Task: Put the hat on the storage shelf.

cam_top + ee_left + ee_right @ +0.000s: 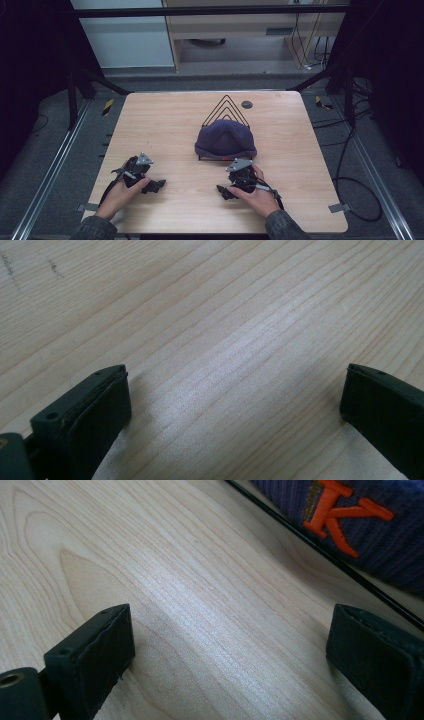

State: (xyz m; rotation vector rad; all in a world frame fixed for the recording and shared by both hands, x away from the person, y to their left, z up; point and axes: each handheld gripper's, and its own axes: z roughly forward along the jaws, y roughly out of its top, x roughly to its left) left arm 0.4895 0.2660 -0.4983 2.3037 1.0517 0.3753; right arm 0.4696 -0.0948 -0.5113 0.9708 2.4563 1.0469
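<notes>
A purple knit hat [225, 140] is draped over a black wire rack [226, 106] in the middle of the wooden table [165, 125]. My left gripper [155, 186] rests on the table near the front left, open, with bare wood between its jaws [235, 405]. My right gripper [223, 191] lies just in front of the hat, also open and holding nothing [230, 645]. In the right gripper view the hat [370, 535] fills the upper right corner. It carries an orange embroidered letter K [345, 515], and the rack's base wire [310, 545] runs in front of it.
A small dark round disc [246, 104] sits in the tabletop behind the rack. Black frame posts [72, 95] stand at the table's far corners. Cables [345, 165] trail on the floor to the right.
</notes>
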